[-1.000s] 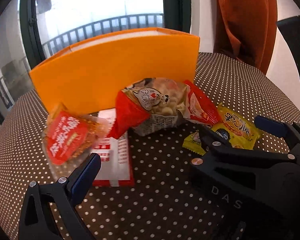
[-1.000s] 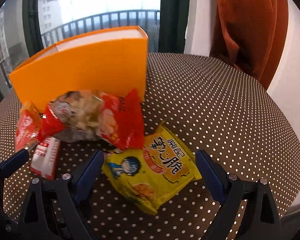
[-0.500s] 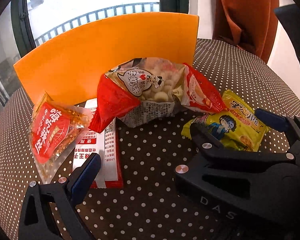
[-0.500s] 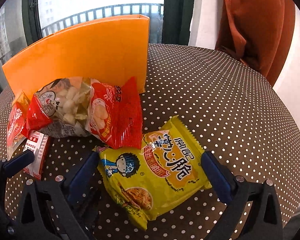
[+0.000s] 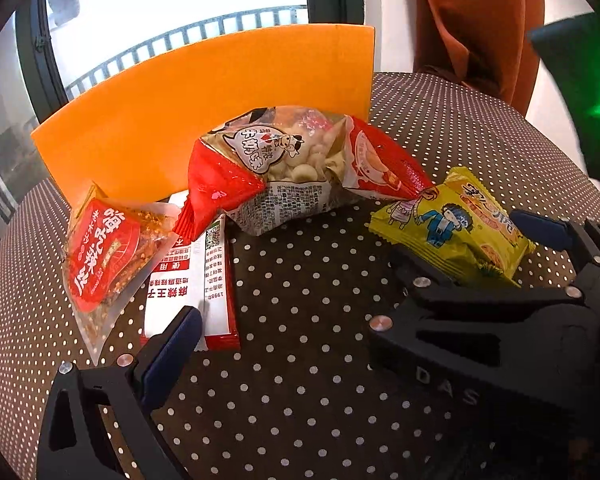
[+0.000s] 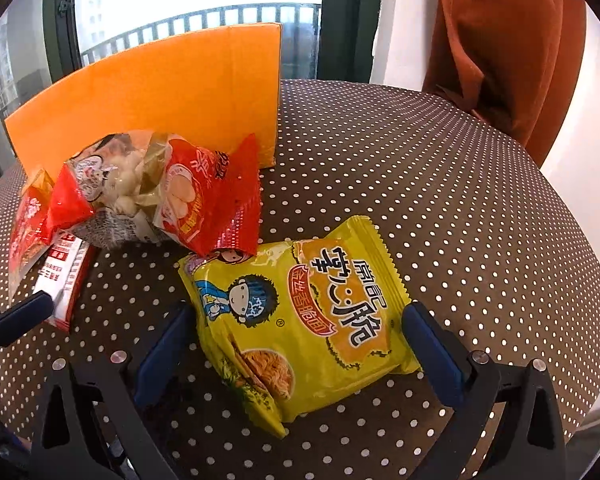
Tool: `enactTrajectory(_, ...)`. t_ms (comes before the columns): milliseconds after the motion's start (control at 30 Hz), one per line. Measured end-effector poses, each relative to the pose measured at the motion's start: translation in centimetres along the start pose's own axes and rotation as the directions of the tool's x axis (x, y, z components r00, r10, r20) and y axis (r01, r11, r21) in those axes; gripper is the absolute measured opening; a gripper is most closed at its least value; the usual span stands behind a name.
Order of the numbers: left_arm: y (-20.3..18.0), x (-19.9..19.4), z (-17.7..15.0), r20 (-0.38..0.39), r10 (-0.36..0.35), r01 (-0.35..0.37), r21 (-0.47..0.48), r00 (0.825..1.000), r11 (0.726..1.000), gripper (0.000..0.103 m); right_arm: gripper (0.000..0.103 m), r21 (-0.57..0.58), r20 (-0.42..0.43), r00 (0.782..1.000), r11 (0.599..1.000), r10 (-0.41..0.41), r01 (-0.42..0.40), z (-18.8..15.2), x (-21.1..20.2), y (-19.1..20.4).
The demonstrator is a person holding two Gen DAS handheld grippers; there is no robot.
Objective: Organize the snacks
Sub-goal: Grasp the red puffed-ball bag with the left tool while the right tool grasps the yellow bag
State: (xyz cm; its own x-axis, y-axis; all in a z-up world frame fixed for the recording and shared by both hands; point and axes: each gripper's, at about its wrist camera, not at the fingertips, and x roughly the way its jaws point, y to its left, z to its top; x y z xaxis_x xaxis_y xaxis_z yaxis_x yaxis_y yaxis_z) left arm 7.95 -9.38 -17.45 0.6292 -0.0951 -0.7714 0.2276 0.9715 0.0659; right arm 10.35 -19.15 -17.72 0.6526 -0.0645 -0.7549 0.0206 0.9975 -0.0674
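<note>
The right hand-held gripper stands released, its jaws spread wide on either side of the yellow packet, which lies flat on the dotted counter; the blue pads sit just beside the packet's 2 long edges without visibly pressing on it. So the step in hand looks like the pick of this packet. Behind it, the orange box stands upright near the window, and a big red bag leans in front of it, its corner touching the packet's top edge. Further left lie 2 more snacks: a red pouch resting partly on a flat red-and-white packet. Of the left hand-held gripper only 1 finger shows, over the flat packet's near end; the right gripper's body covers where the other would be, so I cannot tell whether it is open or closed. The next move likely calls for closing the right jaws squarely on the yellow packet, gently enough not to crush the noodles, then lifting it clear of the red bag's corner and carrying it toward the box. A slippery wrapper could slide out if the grip is shallow.
</note>
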Motion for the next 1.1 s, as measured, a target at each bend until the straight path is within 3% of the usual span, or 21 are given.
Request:
enactTrajectory(167,0.2,-0.2,0.4,-0.002,0.041,-0.041,0.019,0.999,0.999,0.102,0.098,0.01,0.012,1.0,1.0,0.021,-0.021,0.1,0.1,-0.6)
enactTrajectory(333,-0.1,-0.6,1.3,0.02,0.043,-0.043,0.025,0.999,0.999,0.102,0.08,0.084,0.051,0.995,0.993,0.082,-0.086,-0.3,-0.7,-2.8)
enactTrajectory(533,0.1,-1.0,3.8,0.067,0.081,-0.083,0.026,0.994,0.996,0.102,0.078,0.189,0.095,0.988,0.972,0.124,-0.14,0.2,-1.9,-5.2)
enactTrajectory(833,0.8,-0.3,7.8,0.114,0.111,-0.115,0.025,0.987,0.993,0.102,0.078,0.189,0.155,0.98,0.97,0.124,-0.153,3.1,-2.5,-5.8)
enactTrajectory(1100,1.6,2.5,8.9,0.097,0.084,-0.086,0.017,0.992,0.996,0.103,0.078,0.179,0.131,0.982,0.971,0.136,-0.158,4.7,-0.9,-4.7)
